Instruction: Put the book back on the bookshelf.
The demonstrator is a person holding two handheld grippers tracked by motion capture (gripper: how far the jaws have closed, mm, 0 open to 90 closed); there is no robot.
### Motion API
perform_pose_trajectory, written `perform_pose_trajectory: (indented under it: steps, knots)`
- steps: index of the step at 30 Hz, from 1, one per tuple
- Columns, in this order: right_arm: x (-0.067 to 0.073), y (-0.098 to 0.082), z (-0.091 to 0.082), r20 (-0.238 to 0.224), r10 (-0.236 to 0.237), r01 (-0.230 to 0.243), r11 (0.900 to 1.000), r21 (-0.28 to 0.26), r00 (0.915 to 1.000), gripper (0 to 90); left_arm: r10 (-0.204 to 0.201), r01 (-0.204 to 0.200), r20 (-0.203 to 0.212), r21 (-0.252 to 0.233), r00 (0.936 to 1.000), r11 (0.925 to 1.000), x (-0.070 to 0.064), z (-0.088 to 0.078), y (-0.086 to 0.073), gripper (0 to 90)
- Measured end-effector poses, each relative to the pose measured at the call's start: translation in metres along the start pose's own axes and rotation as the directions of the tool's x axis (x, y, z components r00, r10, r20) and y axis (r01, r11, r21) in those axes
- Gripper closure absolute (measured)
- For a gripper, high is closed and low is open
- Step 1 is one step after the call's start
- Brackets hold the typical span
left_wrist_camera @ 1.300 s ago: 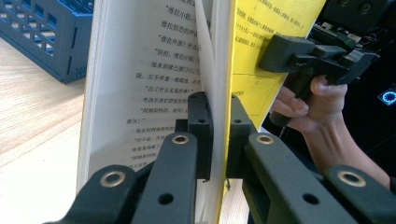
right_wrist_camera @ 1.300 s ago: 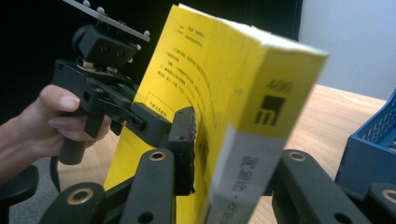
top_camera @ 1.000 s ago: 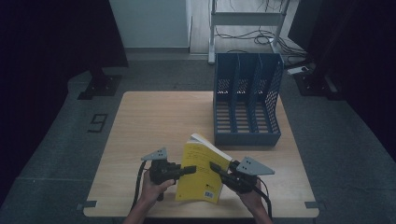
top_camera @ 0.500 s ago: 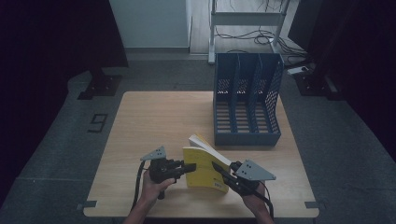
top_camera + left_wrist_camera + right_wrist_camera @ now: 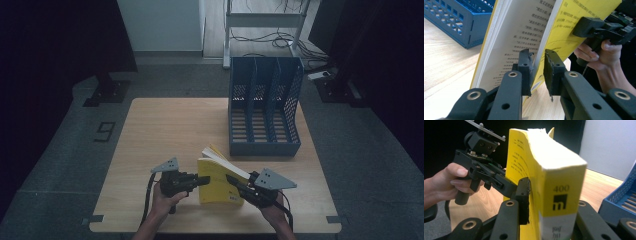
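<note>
So the left gripper (image 5: 202, 181) has its jaws around the front cover of the yellow book (image 5: 217, 182), a sliver of gap showing beside one pad, after they'd just been closing (loose pinch at best). The book stands on edge just in front of the blue file rack (image 5: 265, 112), long axis tipped up toward it. The right gripper (image 5: 235, 183) is clamped across the spine end. The left gripper view shows the printed pages fanned open; the right gripper view shows the spine.
</note>
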State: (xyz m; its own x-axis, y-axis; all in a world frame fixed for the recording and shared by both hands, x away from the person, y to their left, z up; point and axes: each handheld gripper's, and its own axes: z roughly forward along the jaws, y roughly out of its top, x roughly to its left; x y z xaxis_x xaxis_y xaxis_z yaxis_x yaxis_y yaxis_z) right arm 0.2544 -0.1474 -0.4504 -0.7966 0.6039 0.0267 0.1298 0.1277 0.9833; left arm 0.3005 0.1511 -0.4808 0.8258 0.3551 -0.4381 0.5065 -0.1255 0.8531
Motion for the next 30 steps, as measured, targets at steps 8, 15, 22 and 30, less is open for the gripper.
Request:
perform_pose_trajectory:
  steps: [8, 15, 22, 30]
  knots:
    - [-0.006, 0.002, 0.003, -0.031, -0.001, 0.001, 1.000, 0.003, 0.9995, 69.9, -0.004, 0.004, 0.001, 0.003, 1.0000, 1.0000, -0.001, 0.001, 0.000, 77.6]
    - [-0.007, 0.001, 0.004, -0.015, -0.010, 0.010, 1.000, -0.004, 0.9998, 74.1, -0.011, 0.011, -0.017, -0.019, 0.9998, 0.9998, 0.001, 0.001, -0.001, 72.9]
    - [-0.005, 0.001, 0.004, -0.014, -0.011, 0.011, 1.000, -0.005, 0.9998, 74.8, -0.032, 0.029, -0.060, -0.039, 0.9977, 0.9988, 0.004, 0.001, -0.002, 60.9]
    - [-0.007, 0.000, 0.002, 0.009, 0.044, -0.044, 0.998, -0.034, 0.9990, 75.0, -0.082, 0.076, -0.099, -0.064, 0.9917, 0.9951, 0.010, -0.003, -0.003, 47.9]
